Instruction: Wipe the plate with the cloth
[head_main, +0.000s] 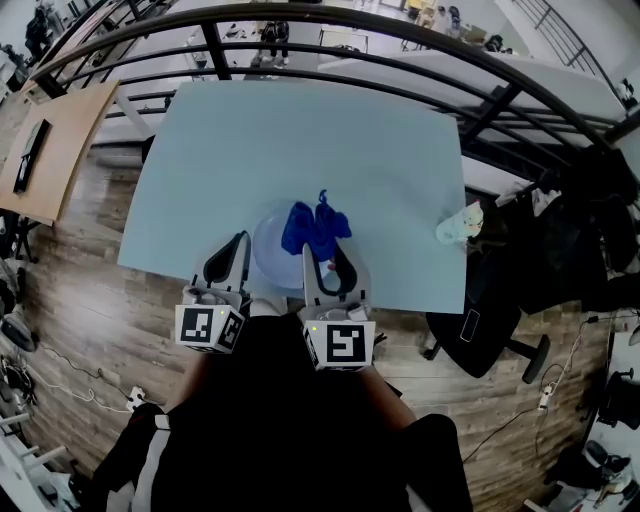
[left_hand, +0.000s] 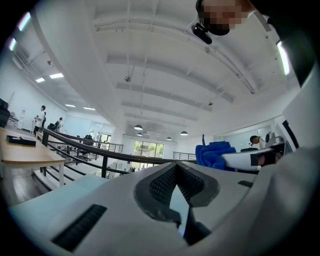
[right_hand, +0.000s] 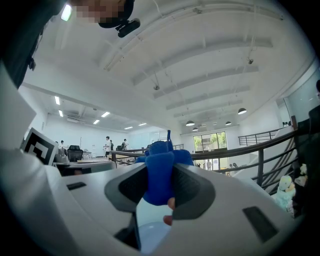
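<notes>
Pale table (head_main: 300, 150); cloth (right_hand: 160, 167) between right claw (right_hand: 160, 181) jaws, above plate (head_main: 268, 252)

Bright ceiling lamps (right_hand: 242, 111); fisheye-bent edges, dark corners; near foreground blurred.

Open lab hall: railing (head_main: 330, 62), desk (head_main: 65, 145)

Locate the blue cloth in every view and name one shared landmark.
Head view: centre, cloth on the plate.
Left gripper view: cloth right of centre, beyond the jaws.
Right gripper view: cloth at centre, clamped between the jaws.
Shared landmark: the black railing.
</notes>
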